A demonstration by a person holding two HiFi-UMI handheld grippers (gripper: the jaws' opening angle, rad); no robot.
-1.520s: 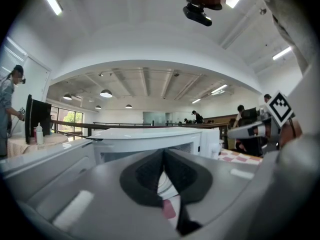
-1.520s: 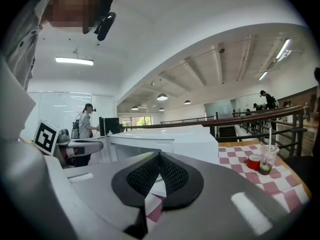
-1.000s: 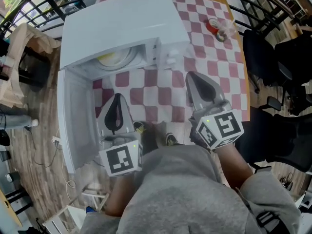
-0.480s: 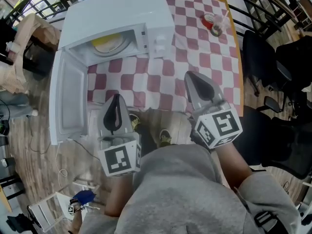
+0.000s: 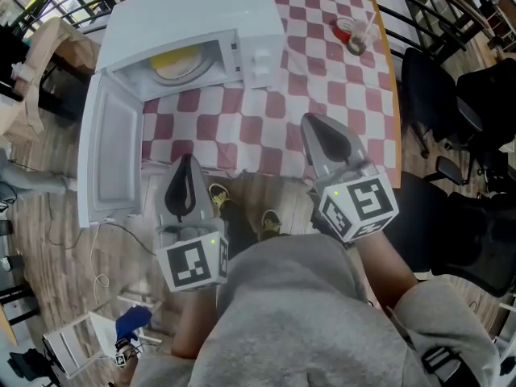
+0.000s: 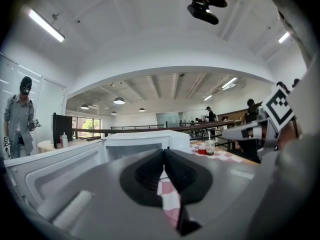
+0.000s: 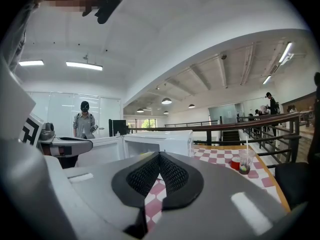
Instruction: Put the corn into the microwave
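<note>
The white microwave [image 5: 193,14] stands at the table's far left with its door [image 5: 109,160] swung wide open to the left. A yellow thing, apparently the corn [image 5: 176,60], lies on the glass plate inside. My left gripper [image 5: 187,161] hangs just off the table's near edge, in front of the open door, shut and empty. My right gripper [image 5: 311,122] is over the checked cloth to the right of the microwave, also shut with nothing in it. Both gripper views look level at the microwave [image 6: 145,141] [image 7: 160,140] beyond closed tips [image 6: 163,151] [image 7: 159,154].
A plastic cup with a straw [image 5: 357,40] and a red tub stand at the far right of the red-checked table [image 5: 322,63]. Black chairs [image 5: 451,95] crowd the right side. A person [image 7: 86,121] stands beyond the microwave. Railings run behind the table.
Both grippers have drawn back from the microwave toward the table's near edge, and the microwave now sits farther off. Both stay shut.
</note>
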